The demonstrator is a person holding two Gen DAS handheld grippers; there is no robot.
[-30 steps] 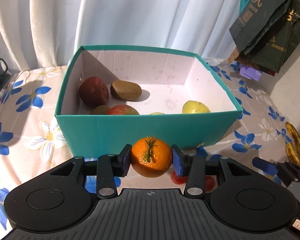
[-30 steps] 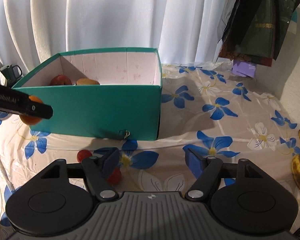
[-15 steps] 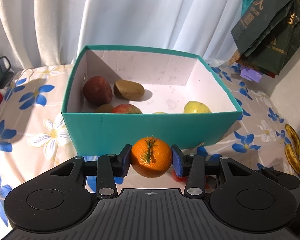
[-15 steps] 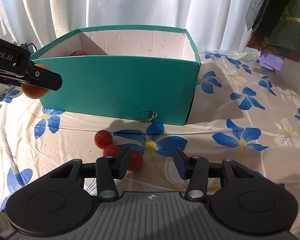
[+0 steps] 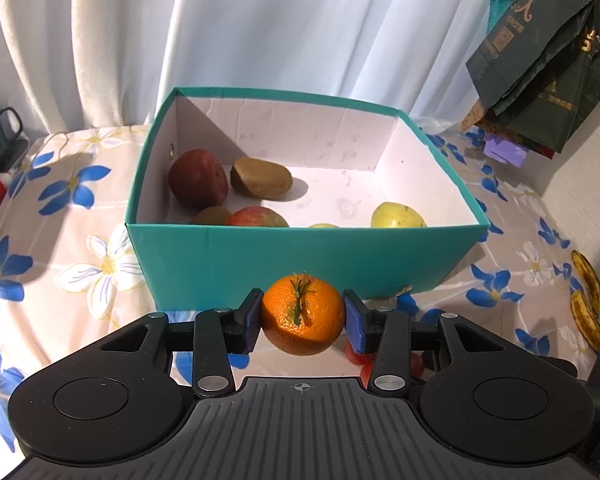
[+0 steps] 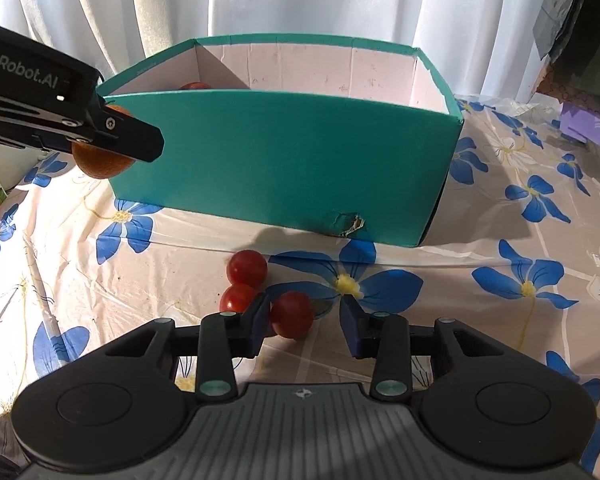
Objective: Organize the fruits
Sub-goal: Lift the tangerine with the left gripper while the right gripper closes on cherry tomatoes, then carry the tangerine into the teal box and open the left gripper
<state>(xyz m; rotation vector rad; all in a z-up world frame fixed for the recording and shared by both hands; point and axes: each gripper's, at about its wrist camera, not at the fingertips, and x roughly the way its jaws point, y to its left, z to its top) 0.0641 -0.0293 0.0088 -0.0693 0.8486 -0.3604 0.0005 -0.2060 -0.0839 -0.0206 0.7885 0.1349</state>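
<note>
A teal cardboard box (image 5: pixel 300 256) with a pale, scuffed inside stands on the flower-print bench (image 6: pixel 500 240), holding a dark red apple (image 5: pixel 198 178), a brown kiwi (image 5: pixel 262 178) and a yellow fruit (image 5: pixel 398 216). Before its near wall the left tongs (image 5: pixel 303 320) clench a glossy orange tangerine (image 5: pixel 302 314) — stalk up. The right tongs (image 6: pixel 304 320) are closing around a small red cherry tomato (image 6: pixel 292 314) lying on the bench, touching the left pad only; two more tomatoes (image 6: pixel 247 266) sit beside it.
</note>
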